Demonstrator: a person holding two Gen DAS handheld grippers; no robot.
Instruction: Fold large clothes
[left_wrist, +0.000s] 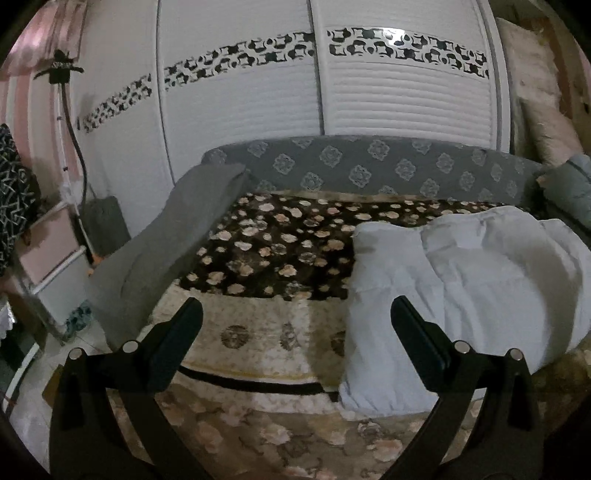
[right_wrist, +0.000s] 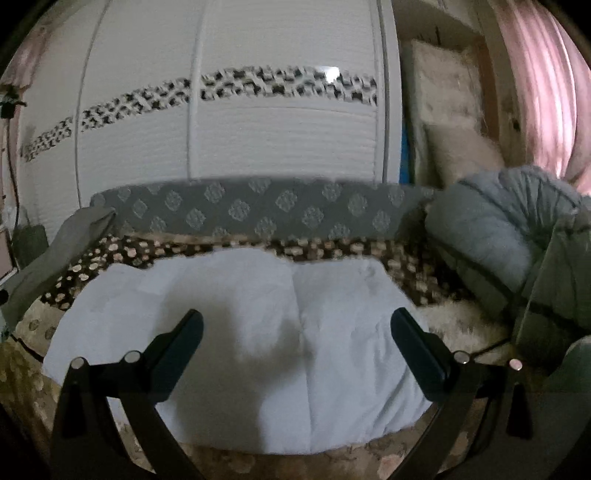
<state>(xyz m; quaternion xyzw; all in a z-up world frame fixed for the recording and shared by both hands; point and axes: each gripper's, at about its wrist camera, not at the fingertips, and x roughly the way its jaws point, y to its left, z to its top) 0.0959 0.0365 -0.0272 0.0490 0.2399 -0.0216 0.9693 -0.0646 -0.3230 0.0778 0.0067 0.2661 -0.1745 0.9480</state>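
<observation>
Black and spread wide, the right claw (right_wrist: 296, 325) hangs with nothing between its fingers, right over the near half of the pale blue padded garment (right_wrist: 236, 332). That garment lies bunched on the floral blanket (right_wrist: 122, 254) that covers the sofa, its long axis running side to side across the right wrist view, its near edge at the seat's front. The left claw (left_wrist: 295, 314) is likewise parted and empty, but it points at bare blanket; the garment (left_wrist: 461, 295) lies to its right, its left edge just beside the claw's right finger. The right hand is therefore the nearer one, I judge. Left of the garment the blanket offers open room to spread and fold. Beyond the garment rises the grey patterned backrest (right_wrist: 258, 210); to its right a grey quilted bundle (right_wrist: 491, 229) crowds that end.
</observation>
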